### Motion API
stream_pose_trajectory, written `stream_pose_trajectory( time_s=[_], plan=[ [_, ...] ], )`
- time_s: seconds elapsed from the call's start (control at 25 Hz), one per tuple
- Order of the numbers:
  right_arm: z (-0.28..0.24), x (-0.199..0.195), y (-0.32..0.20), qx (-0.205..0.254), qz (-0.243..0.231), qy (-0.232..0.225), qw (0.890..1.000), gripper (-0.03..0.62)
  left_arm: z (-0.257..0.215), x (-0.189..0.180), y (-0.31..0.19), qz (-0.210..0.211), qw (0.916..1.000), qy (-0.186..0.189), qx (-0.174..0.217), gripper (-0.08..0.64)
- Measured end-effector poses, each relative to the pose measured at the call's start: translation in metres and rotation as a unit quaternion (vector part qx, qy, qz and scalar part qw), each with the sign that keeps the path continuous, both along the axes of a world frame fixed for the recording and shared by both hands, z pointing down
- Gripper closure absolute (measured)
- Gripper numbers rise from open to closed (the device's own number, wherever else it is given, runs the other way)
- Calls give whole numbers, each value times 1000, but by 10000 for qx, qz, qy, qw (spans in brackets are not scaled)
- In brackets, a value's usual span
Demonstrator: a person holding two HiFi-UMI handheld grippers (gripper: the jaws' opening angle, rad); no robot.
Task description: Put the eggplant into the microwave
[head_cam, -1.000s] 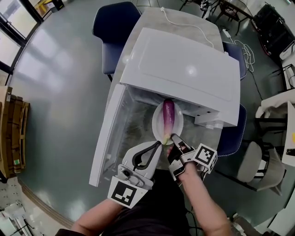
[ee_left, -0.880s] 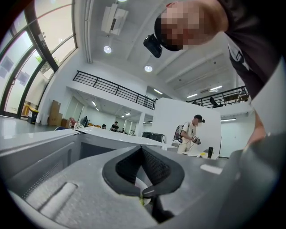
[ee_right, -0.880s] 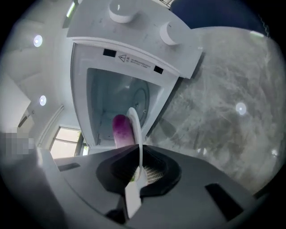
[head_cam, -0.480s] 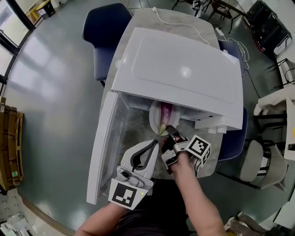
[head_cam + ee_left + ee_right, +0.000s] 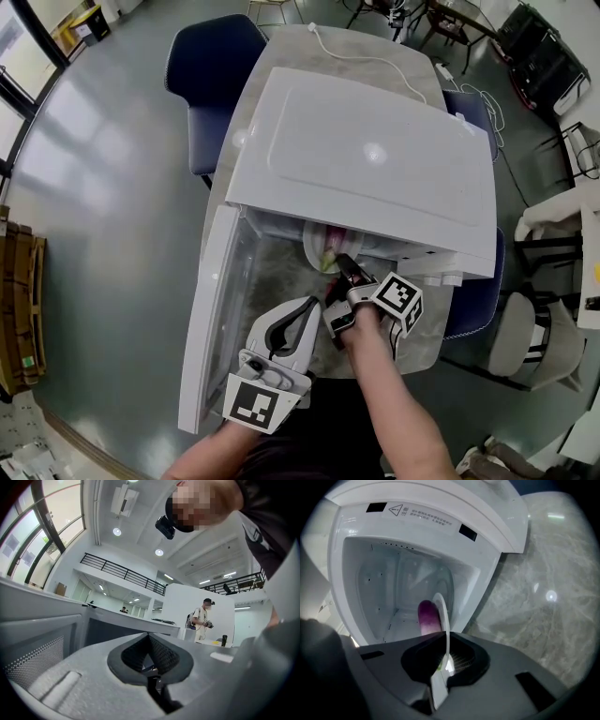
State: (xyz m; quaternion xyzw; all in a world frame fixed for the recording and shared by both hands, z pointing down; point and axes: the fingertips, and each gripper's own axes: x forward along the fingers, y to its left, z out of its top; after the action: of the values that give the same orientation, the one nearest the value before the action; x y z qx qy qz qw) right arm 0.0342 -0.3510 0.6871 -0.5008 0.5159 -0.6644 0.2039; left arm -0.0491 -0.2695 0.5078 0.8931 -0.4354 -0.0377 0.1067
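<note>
White microwave [image 5: 366, 159] on marble table [image 5: 375, 42], door [image 5: 211, 319] swung wide open at the left. In the cavity mouth, white plate [image 5: 317, 248] with the purple eggplant [image 5: 426, 618] lying on it, mostly hidden under the microwave's top in the head view. Right gripper [image 5: 342, 265]: grips the plate's near rim, pads pinching it from both sides. Left gripper [image 5: 309, 305]: hangs just beside the right one in front of the opening, 2 jaws pressed together, grasping nothing.

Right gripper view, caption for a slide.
Right gripper holds a round white plate with a purple eggplant inside the open white microwave.
</note>
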Motion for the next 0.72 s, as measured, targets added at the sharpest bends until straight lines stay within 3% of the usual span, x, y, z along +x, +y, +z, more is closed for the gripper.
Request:
stream_pose_trajectory(
  time_s=[0.2,0.4,0.72],
  plan=[
    [-6,-1,-14,241,-31,56,9997,568,3,-4,-2,-16,10000,2,-39,552],
    [-9,-4,-10,364,-70,26,9993,474,4,-4,-4,-10,10000,36,-65,552],
    [-10,-17,22,89,-7,-306,9995,477,6,-3,-2,53,9999,58,-106,552]
  ],
)
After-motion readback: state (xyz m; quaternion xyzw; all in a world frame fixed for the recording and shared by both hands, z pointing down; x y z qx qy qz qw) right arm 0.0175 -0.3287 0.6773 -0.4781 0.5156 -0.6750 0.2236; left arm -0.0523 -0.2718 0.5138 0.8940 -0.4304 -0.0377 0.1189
